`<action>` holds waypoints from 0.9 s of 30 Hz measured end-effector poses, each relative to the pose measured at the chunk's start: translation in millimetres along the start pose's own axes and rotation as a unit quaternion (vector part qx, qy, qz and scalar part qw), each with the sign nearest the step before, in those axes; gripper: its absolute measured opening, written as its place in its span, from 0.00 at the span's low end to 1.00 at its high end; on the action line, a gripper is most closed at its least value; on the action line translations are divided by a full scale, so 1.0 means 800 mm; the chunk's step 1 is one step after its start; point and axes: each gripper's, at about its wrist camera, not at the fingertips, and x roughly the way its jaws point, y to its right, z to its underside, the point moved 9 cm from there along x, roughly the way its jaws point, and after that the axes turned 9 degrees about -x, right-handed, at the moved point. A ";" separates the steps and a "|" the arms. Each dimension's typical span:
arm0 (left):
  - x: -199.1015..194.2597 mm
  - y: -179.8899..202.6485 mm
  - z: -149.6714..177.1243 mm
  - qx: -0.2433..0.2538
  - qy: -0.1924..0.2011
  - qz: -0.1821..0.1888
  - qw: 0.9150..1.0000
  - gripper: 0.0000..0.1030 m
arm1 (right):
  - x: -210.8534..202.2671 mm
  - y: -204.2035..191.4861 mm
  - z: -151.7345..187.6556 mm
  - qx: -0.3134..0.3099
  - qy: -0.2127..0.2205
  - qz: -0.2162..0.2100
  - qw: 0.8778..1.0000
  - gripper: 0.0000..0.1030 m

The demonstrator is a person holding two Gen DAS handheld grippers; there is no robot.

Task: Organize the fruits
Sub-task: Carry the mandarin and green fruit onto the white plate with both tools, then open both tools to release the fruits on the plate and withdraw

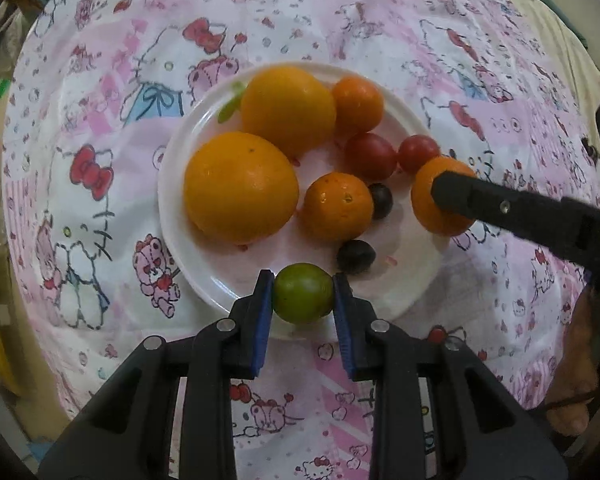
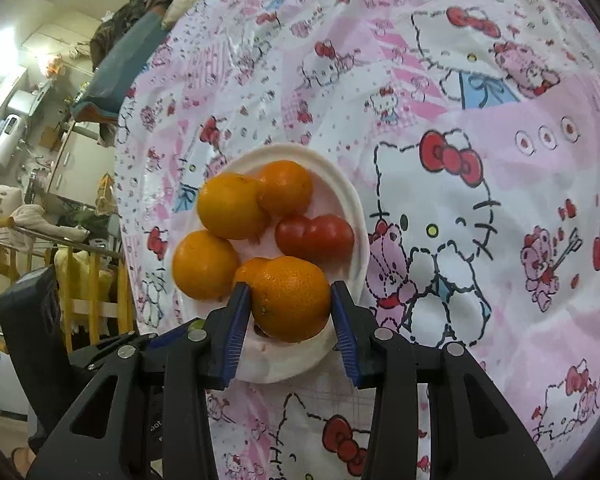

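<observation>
A white plate (image 1: 172, 208) holds two large oranges (image 1: 240, 186), two small oranges (image 1: 337, 206), two red cherry tomatoes (image 1: 370, 156) and two dark grapes (image 1: 356, 255). My left gripper (image 1: 303, 280) is shut on a small green fruit (image 1: 303, 294) over the plate's near rim. From the right, my right gripper (image 2: 291, 287) is shut on a small orange (image 2: 292, 300) above the near part of the plate (image 2: 354, 204). In the left wrist view that orange (image 1: 432, 208) hangs at the plate's right rim, with a black finger (image 1: 472, 196) across it.
A pink and white cartoon-print cloth (image 1: 100, 80) covers the table (image 2: 480, 160). Beyond the table's left edge in the right wrist view stand a yellow rack (image 2: 92, 280) and cluttered room furniture (image 2: 28, 120). A person's hand (image 1: 580, 360) shows at the right.
</observation>
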 end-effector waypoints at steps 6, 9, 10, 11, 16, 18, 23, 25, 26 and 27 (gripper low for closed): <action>0.007 0.004 -0.005 0.005 0.000 -0.007 1.000 0.25 | 0.009 0.004 0.005 0.004 -0.008 0.002 1.000 0.43; 0.008 0.005 -0.006 0.006 -0.003 -0.010 1.000 0.25 | 0.010 0.008 0.005 0.013 -0.009 0.000 1.000 0.44; 0.008 0.005 -0.006 0.006 -0.003 -0.012 1.000 0.25 | 0.010 0.009 0.005 0.017 -0.008 -0.002 1.000 0.44; 0.007 0.005 -0.008 0.006 0.001 -0.017 1.000 0.25 | 0.010 0.009 0.005 0.018 -0.008 -0.002 1.000 0.44; 0.001 0.004 -0.018 0.007 0.021 -0.030 0.999 0.41 | 0.007 0.008 0.004 0.015 -0.007 -0.002 1.000 0.44; -0.002 0.000 -0.021 0.000 0.030 -0.031 0.999 0.49 | 0.005 0.009 0.003 0.018 -0.006 -0.003 1.000 0.48; -0.011 -0.009 -0.020 -0.003 0.035 -0.039 0.999 0.67 | -0.004 0.005 -0.003 0.018 0.009 -0.010 1.000 0.59; -0.013 -0.014 -0.019 -0.012 0.037 -0.041 0.998 0.77 | -0.007 0.005 -0.004 0.019 0.011 -0.011 1.000 0.62; -0.015 -0.014 -0.019 -0.015 0.038 -0.038 0.998 0.79 | -0.009 0.005 -0.004 0.022 0.012 -0.013 1.000 0.66; -0.015 -0.012 -0.018 -0.015 0.039 -0.035 0.999 0.79 | -0.011 0.005 -0.004 0.023 0.013 -0.013 1.000 0.71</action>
